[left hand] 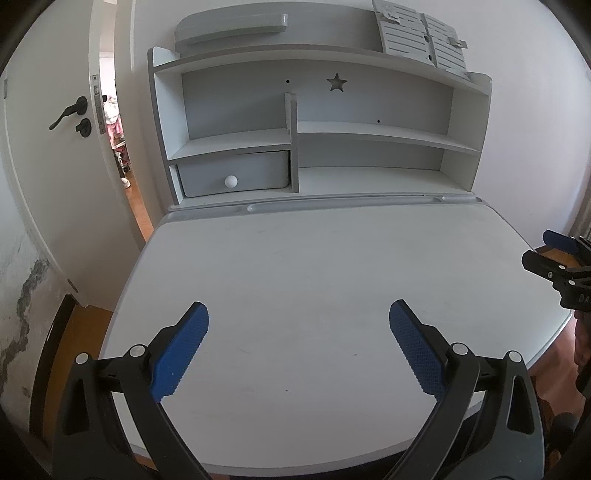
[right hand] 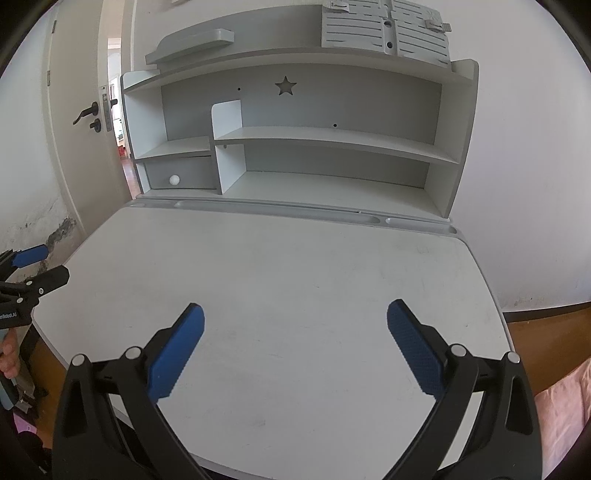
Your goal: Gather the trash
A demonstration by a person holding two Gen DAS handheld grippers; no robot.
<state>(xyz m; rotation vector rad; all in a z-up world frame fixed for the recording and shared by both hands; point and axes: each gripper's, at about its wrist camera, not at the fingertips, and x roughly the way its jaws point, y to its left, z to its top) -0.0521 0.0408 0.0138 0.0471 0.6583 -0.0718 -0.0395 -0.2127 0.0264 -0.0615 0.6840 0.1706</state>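
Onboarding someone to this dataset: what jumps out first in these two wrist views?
The blue-padded fingers dominate the foreground: the left gripper and right gripper both hover wide open over a white desk, holding nothing. Behind it stands a grey-white shelf hutch with a star cutout in its back panel and a small drawer with a round white knob at lower left. No trash shows on the desktop.

surface: white desk top, rounded near edge, faint scuffs | far edge: grey groove tray running left to right | behind: white hutch shelves standing on desk | lower left compartment: drawer with round white knob | hutch top: grey slatted panel far right, grey board far left
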